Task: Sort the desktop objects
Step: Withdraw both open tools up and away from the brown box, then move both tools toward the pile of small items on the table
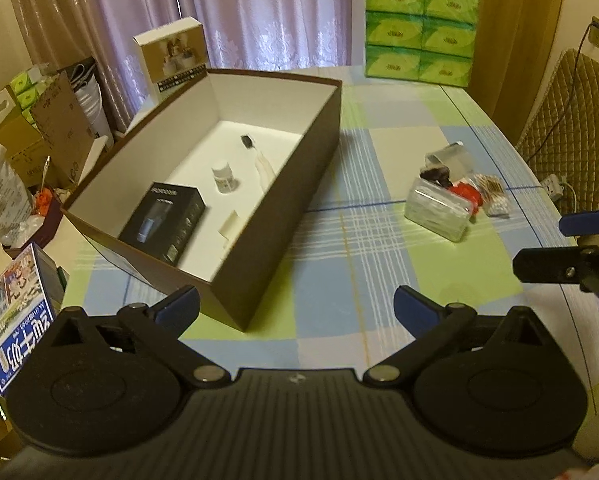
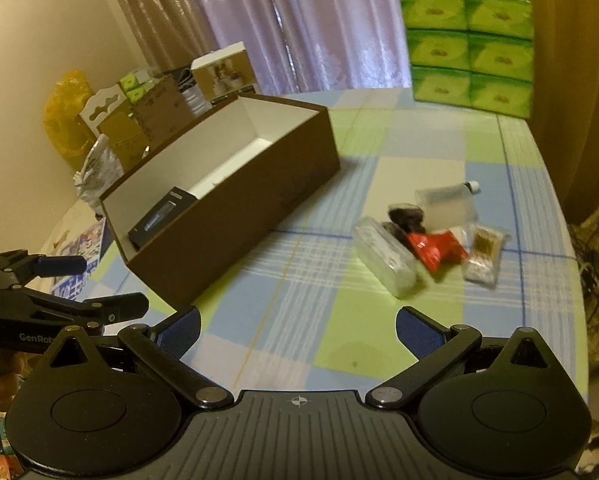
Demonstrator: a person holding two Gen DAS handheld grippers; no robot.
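Risk: my loose pile is tightly clustered, so closing on the clear plastic case could drag the red packet touching it
Left gripper: spread wide, empty, hovering just beside the brown box
Right gripper: spread wide, empty, above the tablecloth, short of the pile
Sorted so far: black carton and small white bottle lie inside the box
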